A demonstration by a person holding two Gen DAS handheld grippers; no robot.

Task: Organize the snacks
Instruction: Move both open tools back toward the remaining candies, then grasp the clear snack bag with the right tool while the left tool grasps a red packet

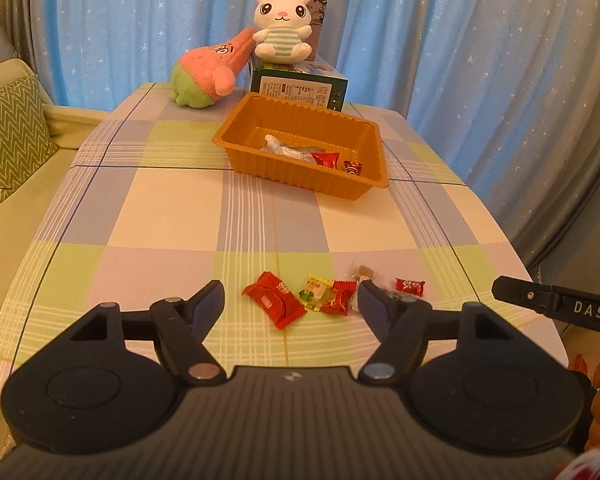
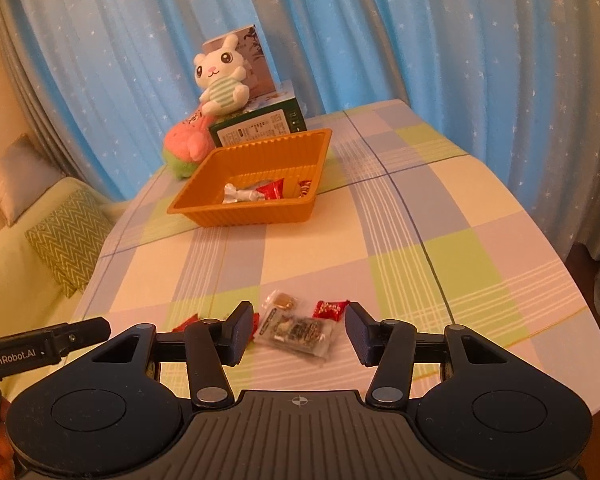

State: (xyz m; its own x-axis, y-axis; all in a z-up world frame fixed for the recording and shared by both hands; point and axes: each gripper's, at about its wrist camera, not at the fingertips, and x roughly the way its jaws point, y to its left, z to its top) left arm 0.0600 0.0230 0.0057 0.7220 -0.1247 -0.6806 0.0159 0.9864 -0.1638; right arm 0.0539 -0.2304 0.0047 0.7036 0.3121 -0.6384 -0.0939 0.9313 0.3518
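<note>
Several wrapped snacks lie at the near edge of the checked table (image 1: 172,216). In the left wrist view a large red packet (image 1: 273,298), a yellow-green candy (image 1: 315,291), a red candy (image 1: 340,298) and a small red candy (image 1: 410,286) lie between and beyond my open left gripper (image 1: 291,308). In the right wrist view a clear packet (image 2: 298,330), a small clear candy (image 2: 282,300) and a red candy (image 2: 331,309) lie between the fingers of my open right gripper (image 2: 300,334). An orange tray (image 1: 300,120) (image 2: 204,212) holds a silver wrapper (image 1: 288,148) and red candies.
Behind the tray stand a green box (image 1: 300,88), a white rabbit plush (image 1: 282,26) and a pink plush (image 1: 208,72). Blue curtains hang behind. A sofa with a green cushion (image 1: 8,136) is at the left. The other gripper's tip (image 1: 556,306) shows at right.
</note>
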